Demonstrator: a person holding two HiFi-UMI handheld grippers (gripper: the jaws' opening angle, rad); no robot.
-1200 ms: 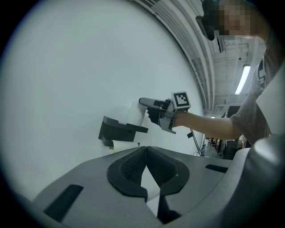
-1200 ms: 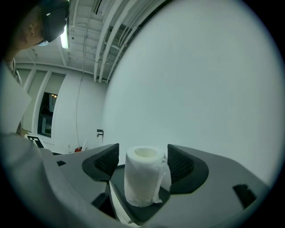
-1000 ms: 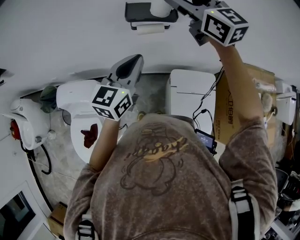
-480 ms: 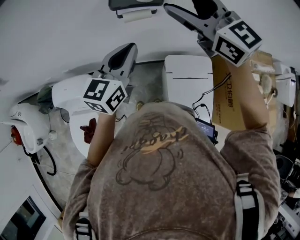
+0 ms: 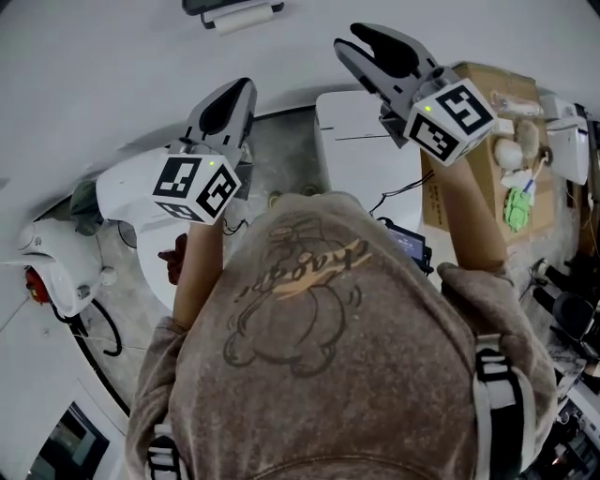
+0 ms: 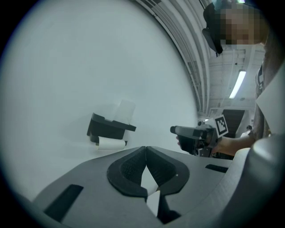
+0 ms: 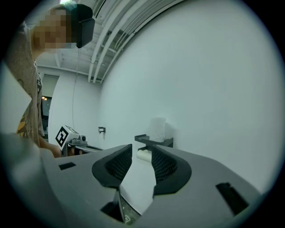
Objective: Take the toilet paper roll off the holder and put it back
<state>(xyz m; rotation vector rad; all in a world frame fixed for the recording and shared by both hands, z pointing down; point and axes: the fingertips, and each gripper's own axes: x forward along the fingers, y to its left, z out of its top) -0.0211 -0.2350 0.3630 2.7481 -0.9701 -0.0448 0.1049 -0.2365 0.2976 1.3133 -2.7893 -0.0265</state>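
In the head view, the toilet paper roll (image 5: 242, 14) is hanging in the holder (image 5: 217, 5) on the far wall. In the left gripper view, the left hand-held gripper (image 6: 145, 148) is clenching on nothing, its tips touching. In the right gripper view, the right hand-held gripper (image 7: 141, 148) is standing released; its jaws have just been closing, with nothing between them.

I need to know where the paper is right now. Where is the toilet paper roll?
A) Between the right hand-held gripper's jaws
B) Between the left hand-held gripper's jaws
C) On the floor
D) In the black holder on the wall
D: the toilet paper roll hangs in the black holder.
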